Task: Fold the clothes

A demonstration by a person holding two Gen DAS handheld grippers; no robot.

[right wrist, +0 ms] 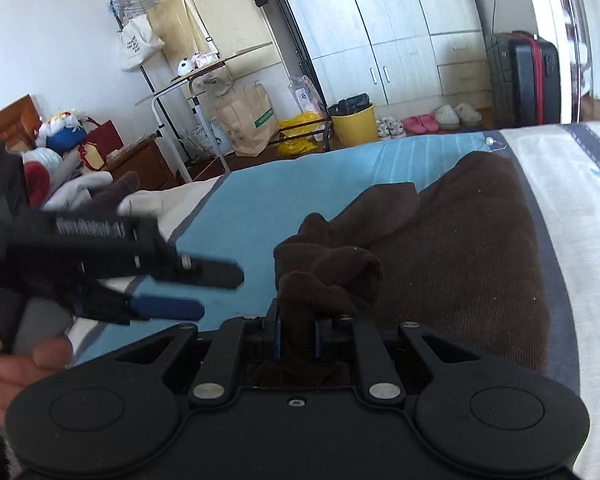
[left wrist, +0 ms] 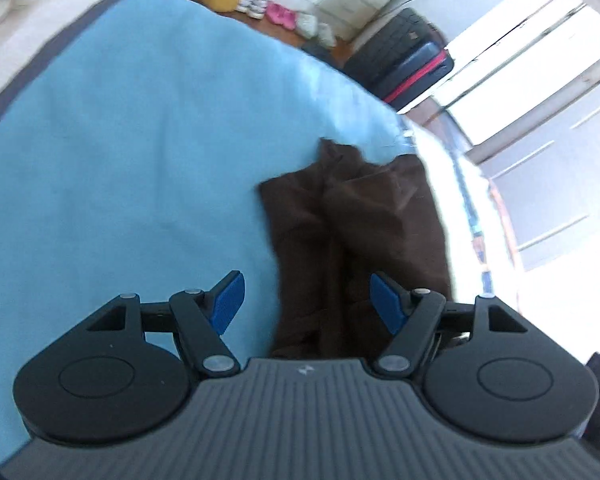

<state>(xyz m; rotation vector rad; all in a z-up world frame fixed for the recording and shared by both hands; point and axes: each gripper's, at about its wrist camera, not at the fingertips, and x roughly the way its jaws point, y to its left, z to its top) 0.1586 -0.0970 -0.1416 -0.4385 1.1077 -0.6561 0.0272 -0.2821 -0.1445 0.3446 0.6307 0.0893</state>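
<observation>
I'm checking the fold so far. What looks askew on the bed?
The brown garment lies crumpled on the blue sheet, one bunched corner pinched in the right claw; left claw open.

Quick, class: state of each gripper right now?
Left gripper: open, holding nothing.
Right gripper: shut on the brown garment.

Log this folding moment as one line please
right gripper: shut on brown garment | left gripper: open, holding nothing | surface: blue sheet
</observation>
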